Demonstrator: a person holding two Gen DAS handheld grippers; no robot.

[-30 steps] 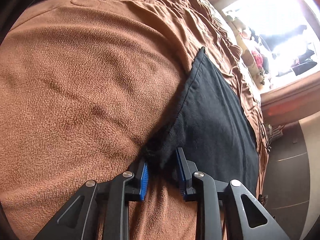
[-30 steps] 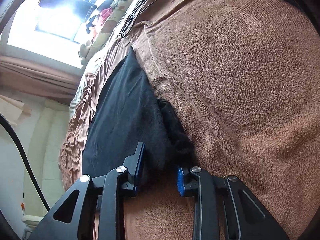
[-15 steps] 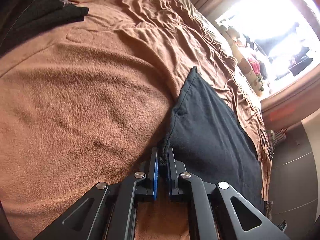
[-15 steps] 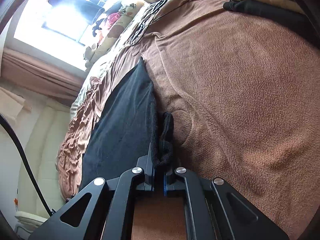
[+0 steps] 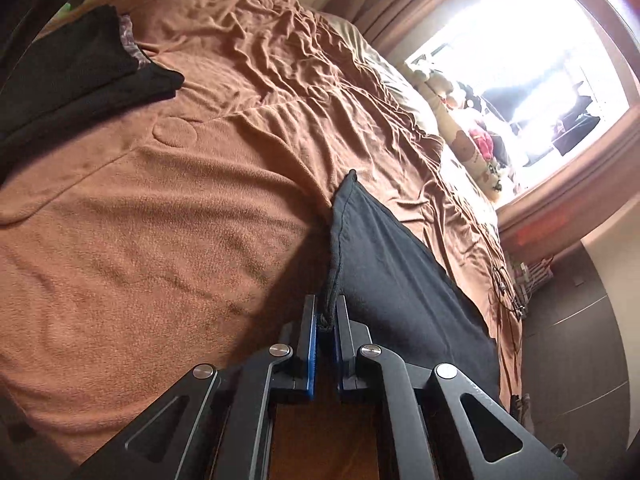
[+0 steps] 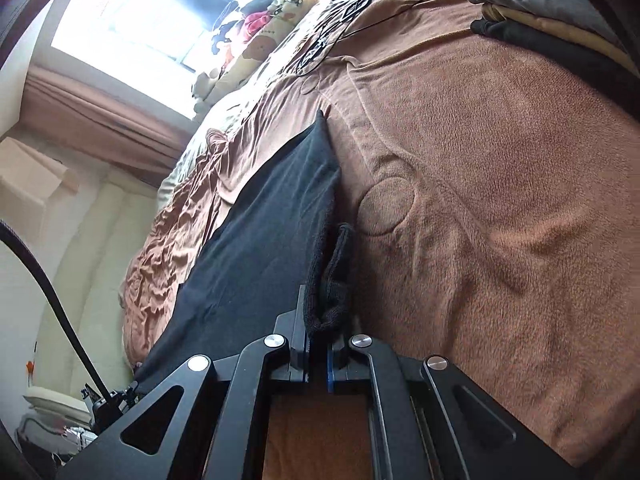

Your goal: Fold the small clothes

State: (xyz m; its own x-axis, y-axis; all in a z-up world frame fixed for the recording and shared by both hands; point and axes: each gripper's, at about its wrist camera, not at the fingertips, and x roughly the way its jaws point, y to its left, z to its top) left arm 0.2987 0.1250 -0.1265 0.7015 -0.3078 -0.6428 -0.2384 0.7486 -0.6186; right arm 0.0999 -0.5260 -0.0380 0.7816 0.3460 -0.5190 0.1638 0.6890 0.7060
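A small black garment (image 5: 396, 276) lies spread on the brown fleece blanket (image 5: 160, 240) of a bed. My left gripper (image 5: 326, 322) is shut on its near corner hem and holds that edge lifted off the blanket. In the right wrist view the same black garment (image 6: 264, 236) stretches away to the left. My right gripper (image 6: 320, 328) is shut on a bunched thick corner of it, also raised above the blanket (image 6: 500, 220).
A pile of dark folded clothes (image 5: 76, 76) sits at the far left of the bed. Folded grey, tan and black items (image 6: 552, 12) lie at the upper right. Plush toys (image 5: 472, 140) line the bright window. A black cable (image 6: 48, 292) hangs at left.
Both grippers closed from open onto the garment's near corners, then rose, lifting the edge off the blanket. More of the bed and the clothes piles came into view.
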